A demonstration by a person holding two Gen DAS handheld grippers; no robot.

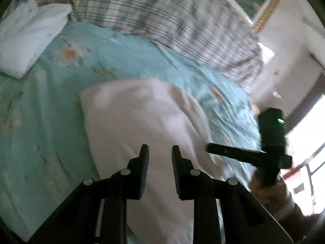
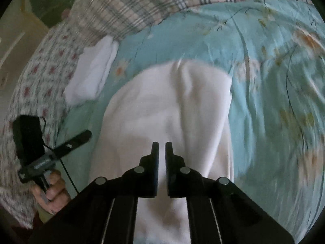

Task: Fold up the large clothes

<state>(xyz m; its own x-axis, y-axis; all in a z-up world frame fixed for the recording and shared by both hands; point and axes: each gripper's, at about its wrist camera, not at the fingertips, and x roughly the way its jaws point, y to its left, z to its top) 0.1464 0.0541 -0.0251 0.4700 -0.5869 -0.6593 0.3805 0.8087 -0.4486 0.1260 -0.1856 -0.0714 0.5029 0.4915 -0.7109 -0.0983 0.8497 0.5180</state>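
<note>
A: Entry. Where is the garment?

B: I see the white garment (image 1: 142, 122) lying on the bed (image 1: 40, 122), on the blue flowered sheet, bunched into a rounded heap that runs from under my cameras out toward the middle of the bed. In the right wrist view the same garment (image 2: 172, 111) fills the centre, with a soft ridge down its middle.

A: Left tongs?

B: My left tongs (image 1: 160, 152) stand apart, a clear gap between the pads, garment visible through the gap. They hover over the cloth; nothing is held between them. From the right wrist view I also see them off to the left side, over the edge of the bed, held in a hand (image 2: 50, 191).

A: Right tongs?

B: My right tongs (image 2: 161, 148) are nearly together, only a narrow slit left, white cloth showing through it. Whether any cloth is pinched I cannot tell.

A: Anything else on the bed?

B: A folded white cloth (image 1: 30, 38) lies near the far left corner, apart from the garment. A plaid blanket (image 1: 152, 14) lies along the far side of the bed. Both views are blurred toward their edges.
</note>
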